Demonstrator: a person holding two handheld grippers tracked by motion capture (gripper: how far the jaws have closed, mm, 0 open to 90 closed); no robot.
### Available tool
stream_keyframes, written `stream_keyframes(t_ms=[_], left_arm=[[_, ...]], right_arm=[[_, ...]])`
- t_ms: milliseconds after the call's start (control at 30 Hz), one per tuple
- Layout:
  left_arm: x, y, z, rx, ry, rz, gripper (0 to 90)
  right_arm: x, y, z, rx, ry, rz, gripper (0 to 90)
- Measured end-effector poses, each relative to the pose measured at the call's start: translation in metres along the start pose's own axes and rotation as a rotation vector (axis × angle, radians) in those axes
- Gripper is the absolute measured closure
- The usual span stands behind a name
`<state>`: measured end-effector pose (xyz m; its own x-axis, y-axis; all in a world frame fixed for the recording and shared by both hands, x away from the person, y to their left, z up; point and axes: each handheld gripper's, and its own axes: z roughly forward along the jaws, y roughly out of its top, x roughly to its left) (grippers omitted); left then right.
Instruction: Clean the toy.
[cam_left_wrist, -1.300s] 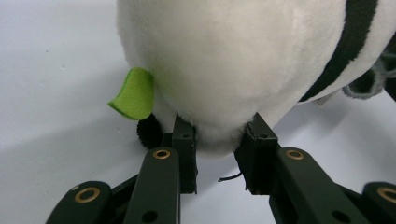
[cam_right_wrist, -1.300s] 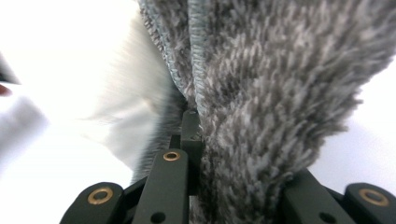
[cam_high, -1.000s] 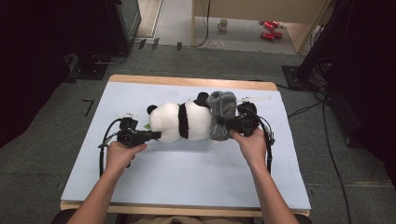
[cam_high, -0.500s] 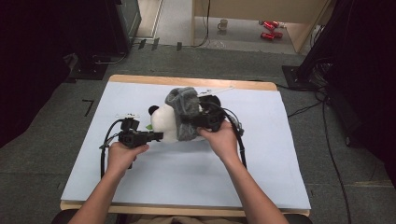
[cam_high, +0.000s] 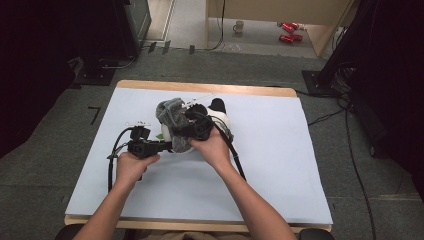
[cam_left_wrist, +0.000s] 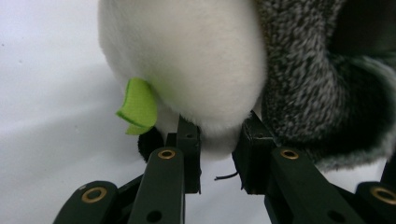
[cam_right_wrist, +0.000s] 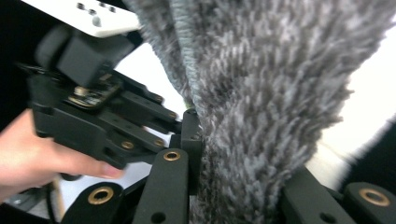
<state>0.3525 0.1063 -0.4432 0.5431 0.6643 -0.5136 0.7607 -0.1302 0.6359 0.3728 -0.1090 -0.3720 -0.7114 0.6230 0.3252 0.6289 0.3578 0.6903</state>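
A black-and-white panda plush (cam_high: 221, 119) lies at the middle of the white mat (cam_high: 285, 165), with a grey fuzzy cloth (cam_high: 169, 114) bunched over its left end. My left gripper (cam_high: 167, 146) is shut on the plush's white rounded end (cam_left_wrist: 187, 60), beside a green tag (cam_left_wrist: 139, 108). Right next to that end hangs the grey cloth (cam_left_wrist: 303, 70). My right gripper (cam_high: 186, 131) is shut on the grey cloth (cam_right_wrist: 261, 93), which runs up between its jaws. The two grippers sit very close together; the left gripper (cam_right_wrist: 93, 112) and its hand (cam_right_wrist: 42, 154) are seen just past the right one.
Black cables (cam_high: 112, 160) loop on the mat beside both hands. The mat covers a wooden table whose far edge (cam_high: 250, 90) borders grey floor. A mug (cam_high: 240, 25) and red cans (cam_high: 287, 32) lie on the floor far behind.
My right gripper has swept left across the plush, dragging the grey cloth from the right end over to the left end. The plush has bunched up. The left gripper has stayed put.
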Motion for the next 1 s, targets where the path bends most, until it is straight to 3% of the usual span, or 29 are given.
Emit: stream_keyframes(t_ms=[167,267,367,833,1000], left_arm=[[0.002,0.0,0.001,0.005,0.006,-0.007,74.5],[0.007,0.0,0.001,0.018,0.024,0.005,74.5],[0.007,0.0,0.002,0.014,0.018,0.003,74.5],[0.011,0.001,0.001,-0.001,0.035,0.043,74.3],[0.013,0.0,0.002,-0.025,0.048,0.079,73.1]], right_arm=[[-0.012,-0.004,-0.008,0.015,-0.076,-0.011,78.6],[-0.025,-0.008,-0.017,0.016,-0.109,0.017,78.6],[-0.035,-0.011,-0.024,0.013,-0.111,0.045,78.6],[-0.052,-0.021,-0.057,-0.001,-0.146,0.056,78.5],[-0.057,-0.025,-0.071,-0.014,-0.177,0.064,78.5]])
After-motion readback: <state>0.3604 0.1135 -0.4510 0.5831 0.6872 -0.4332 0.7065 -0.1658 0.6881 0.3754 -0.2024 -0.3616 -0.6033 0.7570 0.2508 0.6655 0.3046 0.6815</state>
